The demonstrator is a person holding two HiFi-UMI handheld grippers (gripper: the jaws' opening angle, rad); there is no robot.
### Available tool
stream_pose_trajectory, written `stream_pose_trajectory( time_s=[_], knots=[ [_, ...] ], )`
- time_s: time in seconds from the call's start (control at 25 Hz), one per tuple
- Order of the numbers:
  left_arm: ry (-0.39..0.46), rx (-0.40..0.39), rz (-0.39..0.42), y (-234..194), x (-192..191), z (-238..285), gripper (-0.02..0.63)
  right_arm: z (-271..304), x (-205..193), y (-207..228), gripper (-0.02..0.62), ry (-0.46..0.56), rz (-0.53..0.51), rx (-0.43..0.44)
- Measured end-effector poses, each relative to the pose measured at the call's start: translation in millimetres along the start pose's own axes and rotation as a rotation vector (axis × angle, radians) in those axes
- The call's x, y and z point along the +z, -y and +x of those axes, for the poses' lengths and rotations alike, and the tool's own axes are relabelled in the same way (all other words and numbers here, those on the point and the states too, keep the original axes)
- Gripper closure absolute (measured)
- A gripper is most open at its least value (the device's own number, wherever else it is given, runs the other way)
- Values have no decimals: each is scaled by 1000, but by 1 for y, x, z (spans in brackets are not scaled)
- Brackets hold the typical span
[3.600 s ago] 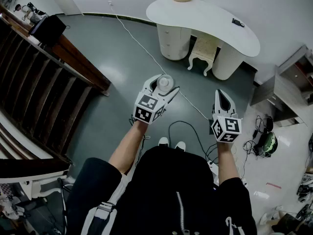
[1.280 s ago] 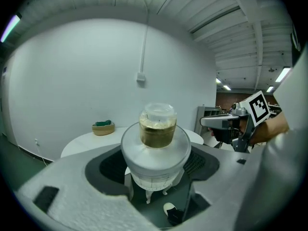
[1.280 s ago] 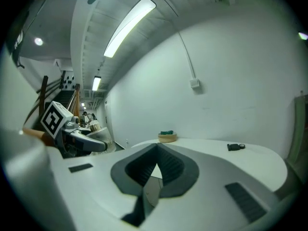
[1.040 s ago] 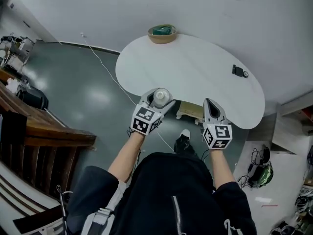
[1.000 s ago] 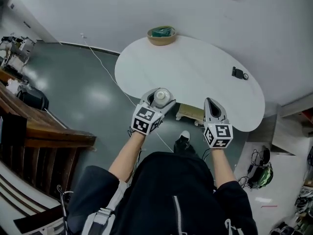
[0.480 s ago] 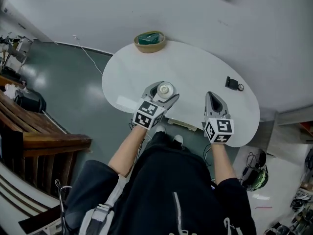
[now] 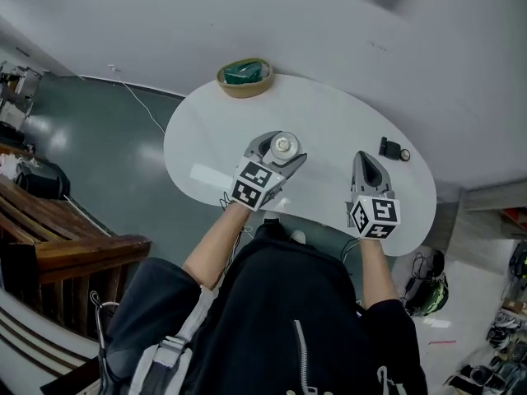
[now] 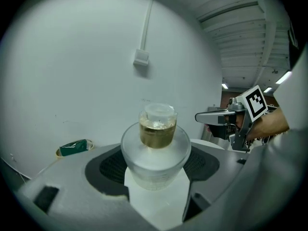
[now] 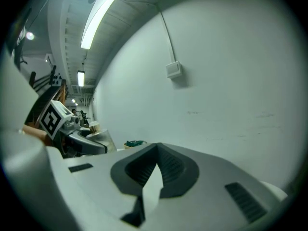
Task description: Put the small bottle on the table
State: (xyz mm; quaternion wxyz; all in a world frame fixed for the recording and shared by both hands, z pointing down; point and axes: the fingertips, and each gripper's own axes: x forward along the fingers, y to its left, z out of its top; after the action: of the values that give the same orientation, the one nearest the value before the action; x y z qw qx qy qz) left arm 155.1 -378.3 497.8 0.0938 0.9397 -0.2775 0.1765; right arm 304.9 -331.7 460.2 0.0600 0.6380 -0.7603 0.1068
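Note:
A small frosted glass bottle [image 8: 155, 148] with a clear cap and amber liquid in its neck stands upright between the jaws of my left gripper [image 7: 278, 150], which is shut on it. From the head view its round cap [image 7: 285, 145] shows from above, held over the middle of the white kidney-shaped table [image 7: 329, 130]. My right gripper [image 7: 368, 168] hovers over the table's near right part, jaws shut together with nothing between them; it also shows at the right of the left gripper view [image 8: 219, 117].
A woven bowl with something green in it [image 7: 244, 75] sits at the table's far left edge. A small black object [image 7: 392, 150] lies at the far right. A white wall rises just behind the table. A wooden stair rail [image 7: 74, 249] stands on the left.
The person has walked up to the table. Both grippers, earlier short of its near edge, are now over the tabletop, the left still holding the bottle.

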Motion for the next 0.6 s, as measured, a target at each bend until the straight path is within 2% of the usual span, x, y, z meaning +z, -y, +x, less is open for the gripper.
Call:
stream_pose_trajectory(
  time_s=[0.32,0.6],
  knots=[
    [-11,103,-55,-72,-19,-29,268,66,-1,-53,594,-36,-13,113],
    [-50,220,-116,-123,-61,-72,268,106,-12,-109,594,-75,-35,229]
  ],
)
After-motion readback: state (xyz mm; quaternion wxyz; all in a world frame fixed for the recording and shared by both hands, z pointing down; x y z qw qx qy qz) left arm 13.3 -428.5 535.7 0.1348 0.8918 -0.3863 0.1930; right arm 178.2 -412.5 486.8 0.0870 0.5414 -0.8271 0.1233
